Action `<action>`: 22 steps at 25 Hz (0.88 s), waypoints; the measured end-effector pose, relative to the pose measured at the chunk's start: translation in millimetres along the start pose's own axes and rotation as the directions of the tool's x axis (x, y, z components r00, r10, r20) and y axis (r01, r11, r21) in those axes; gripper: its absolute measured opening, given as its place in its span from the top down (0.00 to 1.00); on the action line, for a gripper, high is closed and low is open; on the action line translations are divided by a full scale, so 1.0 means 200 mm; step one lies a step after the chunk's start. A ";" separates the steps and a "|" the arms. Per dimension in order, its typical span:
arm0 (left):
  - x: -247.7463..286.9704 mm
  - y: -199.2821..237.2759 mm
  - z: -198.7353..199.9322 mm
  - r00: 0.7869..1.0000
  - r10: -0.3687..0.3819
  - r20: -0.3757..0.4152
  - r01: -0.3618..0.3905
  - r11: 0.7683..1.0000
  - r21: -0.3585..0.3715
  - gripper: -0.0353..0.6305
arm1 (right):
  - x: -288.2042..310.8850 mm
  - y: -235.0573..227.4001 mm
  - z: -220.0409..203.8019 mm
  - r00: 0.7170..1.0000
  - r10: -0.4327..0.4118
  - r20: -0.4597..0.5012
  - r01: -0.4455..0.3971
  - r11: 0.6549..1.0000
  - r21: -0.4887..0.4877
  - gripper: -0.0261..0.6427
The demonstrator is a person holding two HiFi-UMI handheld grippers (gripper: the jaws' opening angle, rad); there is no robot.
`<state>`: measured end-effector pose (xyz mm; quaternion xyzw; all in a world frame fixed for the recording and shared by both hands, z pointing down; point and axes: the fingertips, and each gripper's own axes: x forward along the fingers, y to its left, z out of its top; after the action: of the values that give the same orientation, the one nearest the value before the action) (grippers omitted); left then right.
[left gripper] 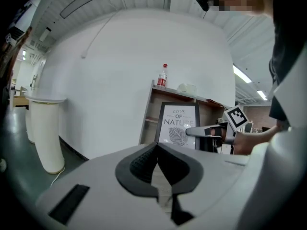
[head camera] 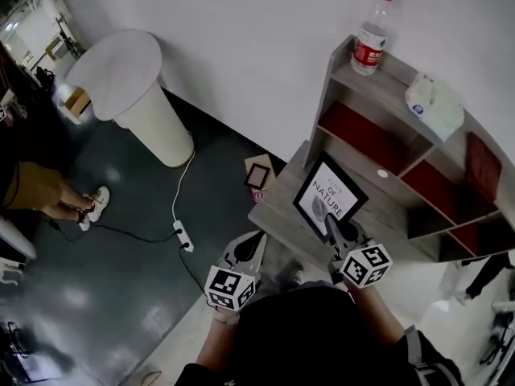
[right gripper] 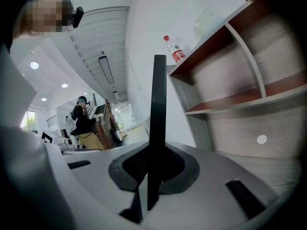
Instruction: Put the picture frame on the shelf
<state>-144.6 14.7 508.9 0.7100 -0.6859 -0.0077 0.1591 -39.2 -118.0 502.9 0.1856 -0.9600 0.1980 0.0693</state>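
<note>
The black picture frame (head camera: 330, 197) with a white "Love of Nature" leaf print stands upright on the lower ledge of the grey and red shelf (head camera: 378, 87). My right gripper (head camera: 334, 230) is shut on the frame's lower edge. In the right gripper view the frame (right gripper: 158, 104) shows edge-on, a thin black strip between the jaws of the right gripper (right gripper: 154, 164). My left gripper (head camera: 245, 256) hangs lower left of the shelf, shut with nothing in it. In the left gripper view, past the left gripper (left gripper: 157, 150), stands the frame (left gripper: 178, 123) with the right gripper (left gripper: 201, 132) on it.
A water bottle (head camera: 372, 32) and a white bag (head camera: 434, 103) sit on the shelf top. A white round pedestal (head camera: 137, 95) stands at the left. A power strip with cable (head camera: 183, 236) and a small frame (head camera: 258, 175) lie on the floor. A person's feet (head camera: 88, 203) are at far left.
</note>
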 end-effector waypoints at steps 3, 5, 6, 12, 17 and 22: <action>0.13 0.05 0.04 0.997 -0.078 -0.027 0.079 0.997 0.014 0.94 | 0.04 -0.08 0.08 0.997 -0.071 0.041 0.070 0.997 0.019 0.94; 0.23 0.08 0.06 0.989 -0.137 -0.050 0.138 0.990 0.023 0.94 | 0.07 -0.13 0.12 0.990 -0.125 0.067 0.123 0.992 0.038 0.94; 0.27 0.10 0.08 0.984 -0.166 -0.062 0.168 0.985 0.029 0.94 | 0.08 -0.15 0.14 0.985 -0.152 0.080 0.148 0.988 0.051 0.94; 0.53 0.15 0.19 0.934 -0.333 -0.126 0.346 0.934 0.094 0.94 | 0.11 -0.27 0.25 0.940 -0.303 0.158 0.286 0.950 0.123 0.94; 0.71 0.10 0.23 0.886 -0.437 -0.155 0.454 0.885 0.100 0.94 | 0.06 -0.39 0.30 0.885 -0.420 0.201 0.393 0.906 0.159 0.94; 0.86 -0.01 0.24 0.822 -0.535 -0.195 0.560 0.822 0.107 0.94 | -0.05 -0.49 0.37 0.814 -0.523 0.252 0.486 0.851 0.197 0.94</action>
<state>-143.5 -164.0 499.4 0.8861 -0.4362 0.0573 0.1461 3.9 -228.9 468.1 0.4652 -0.8612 0.2014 -0.0369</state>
